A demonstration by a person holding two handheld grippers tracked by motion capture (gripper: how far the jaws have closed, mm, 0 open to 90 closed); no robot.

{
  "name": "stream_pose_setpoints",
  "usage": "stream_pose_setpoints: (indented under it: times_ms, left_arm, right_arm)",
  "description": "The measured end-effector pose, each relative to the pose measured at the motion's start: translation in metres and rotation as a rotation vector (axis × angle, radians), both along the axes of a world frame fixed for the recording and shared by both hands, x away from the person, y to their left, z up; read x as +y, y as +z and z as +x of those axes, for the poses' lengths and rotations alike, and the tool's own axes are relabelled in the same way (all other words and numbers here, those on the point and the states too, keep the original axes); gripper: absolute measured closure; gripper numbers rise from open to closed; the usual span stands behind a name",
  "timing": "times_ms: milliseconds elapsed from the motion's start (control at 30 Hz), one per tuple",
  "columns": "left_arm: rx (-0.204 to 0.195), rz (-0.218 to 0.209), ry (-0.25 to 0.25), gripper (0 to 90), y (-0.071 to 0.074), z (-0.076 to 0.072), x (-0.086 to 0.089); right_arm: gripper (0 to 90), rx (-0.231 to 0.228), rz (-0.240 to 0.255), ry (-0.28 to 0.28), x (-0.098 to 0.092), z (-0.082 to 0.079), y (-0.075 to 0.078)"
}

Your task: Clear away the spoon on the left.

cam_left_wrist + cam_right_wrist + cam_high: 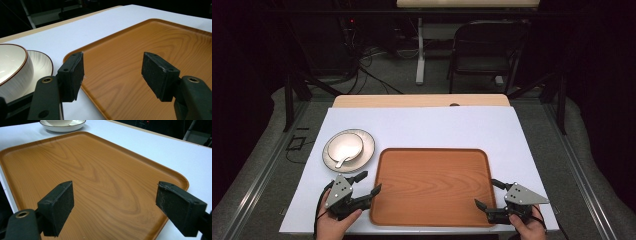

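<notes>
The wooden tray (432,187) lies lower centre of the frame on the tabletop (422,127), long axis left to right. The left claw (366,183) and right claw (488,194), both gaping empty, flank its near corners, equally close.

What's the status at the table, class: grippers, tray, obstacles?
Left gripper open, right gripper open, both at tray near corners. Tray bare. Bowl on plate beside it.
</notes>
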State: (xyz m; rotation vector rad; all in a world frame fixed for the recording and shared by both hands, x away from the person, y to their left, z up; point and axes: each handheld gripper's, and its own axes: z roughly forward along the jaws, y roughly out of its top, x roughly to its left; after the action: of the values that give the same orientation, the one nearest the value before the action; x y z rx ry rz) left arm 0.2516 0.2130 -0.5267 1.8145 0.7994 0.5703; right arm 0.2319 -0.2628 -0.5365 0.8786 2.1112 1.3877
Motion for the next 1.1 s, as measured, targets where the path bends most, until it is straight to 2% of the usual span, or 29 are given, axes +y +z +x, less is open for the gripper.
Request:
stream_pose_setpoints:
  times_ms: [533, 867, 1100]
  left_arm:
    - [0.018, -0.014, 0.032, 35.7, 0.000, 0.001, 0.004]
    - [0.045, -0.043, 0.090, 36.5, 0.001, 0.002, 0.012]
    - [0.060, -0.066, 0.141, 40.6, 0.003, 0.002, 0.019]
  right_arm:
    - [14.4, -0.001, 0.002, -0.003, 0.000, 0.000, 0.000]
    - [14.4, 0.002, 0.003, -0.005, 0.000, 0.000, 0.000]
    - [14.4, 0.001, 0.004, -0.005, 0.000, 0.000, 0.000]
